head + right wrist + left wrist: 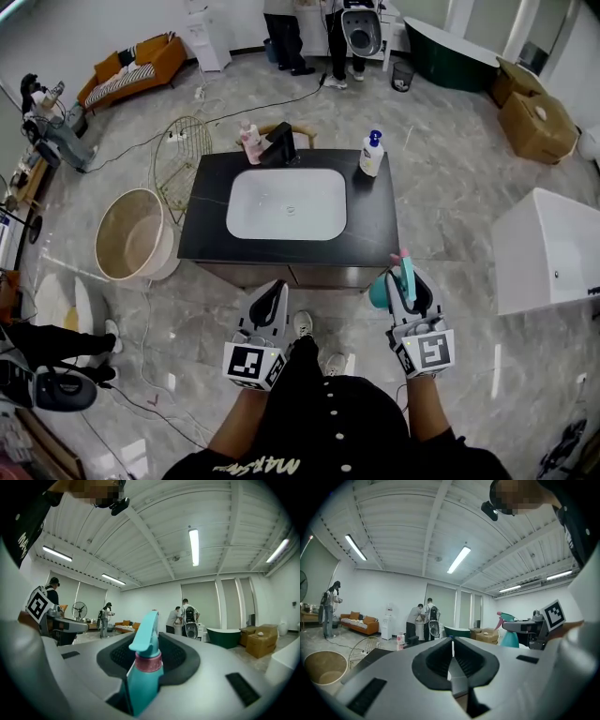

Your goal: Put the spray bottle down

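Teal plastic with a pink collar, the spray bottle (142, 670) stands upright between the jaws of the right gripper (409, 289), which are clamped on its upper body just below the collar. Its spray head rises above the pads and its flared base hangs below them. The bottle rests on nothing. In the head view it is in the air just off the near right corner of the black counter (375, 239), over the grey marble floor (450, 187).

The left gripper (275, 291) is level beside it, at the counter's near edge, with its jaws drawn together and nothing between them.

The counter holds a white sink (286, 204) with a black tap (280, 145) at the far side. A pink bottle (249, 139) stands just left of the tap, and a white pump bottle (372, 155) with a blue top stands at the far right corner.

Left of the counter are a round beige tub (136, 236) and a wire basket (183, 159). An orange sofa (131, 67) is far left, cardboard boxes (534, 117) far right, and a white bathtub (548, 248) is to the right. Two people (319, 33) stand at the far wall.
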Available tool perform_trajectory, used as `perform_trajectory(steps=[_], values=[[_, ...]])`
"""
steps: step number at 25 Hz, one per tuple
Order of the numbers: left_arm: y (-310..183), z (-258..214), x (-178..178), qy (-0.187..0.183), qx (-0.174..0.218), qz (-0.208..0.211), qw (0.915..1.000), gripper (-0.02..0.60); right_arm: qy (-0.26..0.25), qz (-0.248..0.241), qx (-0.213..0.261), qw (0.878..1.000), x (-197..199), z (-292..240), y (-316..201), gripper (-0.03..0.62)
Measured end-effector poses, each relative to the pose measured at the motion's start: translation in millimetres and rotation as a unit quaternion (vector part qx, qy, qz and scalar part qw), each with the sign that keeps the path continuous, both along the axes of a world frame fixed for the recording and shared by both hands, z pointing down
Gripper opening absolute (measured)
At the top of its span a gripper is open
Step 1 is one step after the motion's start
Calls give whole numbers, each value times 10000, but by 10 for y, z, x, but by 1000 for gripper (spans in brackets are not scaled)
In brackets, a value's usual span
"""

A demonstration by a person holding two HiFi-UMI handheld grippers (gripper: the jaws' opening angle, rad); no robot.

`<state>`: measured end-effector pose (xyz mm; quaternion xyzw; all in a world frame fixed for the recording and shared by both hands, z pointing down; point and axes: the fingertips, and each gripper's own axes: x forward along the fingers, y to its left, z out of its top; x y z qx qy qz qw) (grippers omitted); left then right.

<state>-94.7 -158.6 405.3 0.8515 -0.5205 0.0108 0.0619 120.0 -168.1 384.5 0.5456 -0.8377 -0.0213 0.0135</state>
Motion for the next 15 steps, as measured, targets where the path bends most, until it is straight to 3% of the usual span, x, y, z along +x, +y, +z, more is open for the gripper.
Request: perform_trajectory(steps=[15], values=[[-1564,-77,-219,30,151,525,9985,25,160,401,117,9990,-294,-145,-1433,123]])
